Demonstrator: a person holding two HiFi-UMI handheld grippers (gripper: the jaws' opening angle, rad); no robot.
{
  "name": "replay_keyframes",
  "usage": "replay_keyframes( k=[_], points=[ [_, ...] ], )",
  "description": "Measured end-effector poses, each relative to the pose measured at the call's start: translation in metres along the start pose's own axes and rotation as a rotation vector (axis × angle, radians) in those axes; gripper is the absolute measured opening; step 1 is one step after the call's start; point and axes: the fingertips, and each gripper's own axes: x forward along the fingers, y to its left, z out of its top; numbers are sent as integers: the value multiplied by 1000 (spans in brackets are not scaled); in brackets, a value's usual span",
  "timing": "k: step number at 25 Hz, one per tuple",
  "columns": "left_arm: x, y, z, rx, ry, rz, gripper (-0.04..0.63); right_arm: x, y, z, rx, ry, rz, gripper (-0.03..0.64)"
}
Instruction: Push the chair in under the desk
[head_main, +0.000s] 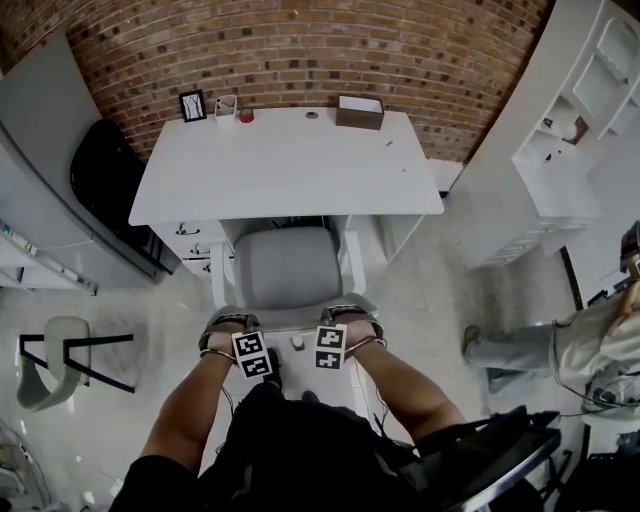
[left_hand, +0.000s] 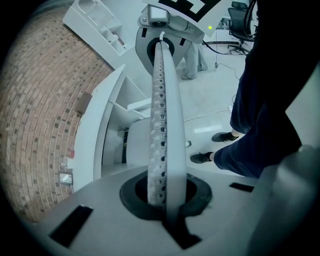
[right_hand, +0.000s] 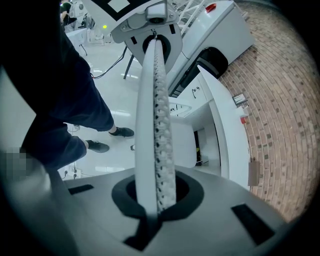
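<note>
A grey chair (head_main: 287, 266) stands in front of the white desk (head_main: 290, 165), with the front part of its seat under the desktop. My left gripper (head_main: 228, 326) and right gripper (head_main: 350, 322) sit side by side on the top edge of the chair's backrest (head_main: 290, 318). In the left gripper view the thin backrest (left_hand: 162, 115), seen edge-on, runs from my left gripper (left_hand: 162, 192) up to the right gripper (left_hand: 162, 22). The right gripper view mirrors this: the backrest (right_hand: 156, 110) passes through my right gripper (right_hand: 156, 192). Both are shut on it.
A brown box (head_main: 359, 111) and a picture frame (head_main: 192, 105) stand at the desk's back edge against the brick wall. A white shelf unit (head_main: 570, 130) stands right, a seated person (head_main: 560, 345) beyond it, a pale chair (head_main: 55, 370) lower left.
</note>
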Motion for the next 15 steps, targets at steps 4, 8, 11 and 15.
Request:
replay_keyframes(
  k=[4, 8, 11, 15],
  points=[
    [3, 7, -10, 22, -9, 7, 11, 3, -4, 10, 16, 6, -13, 9],
    [4, 16, -16, 39, -15, 5, 11, 4, -9, 15, 33, 12, -6, 10],
    [5, 20, -19, 53, -21, 5, 11, 4, -10, 17, 44, 20, -6, 11],
    [7, 27, -22, 65, -27, 12, 11, 7, -15, 21, 51, 20, -13, 11]
  ],
)
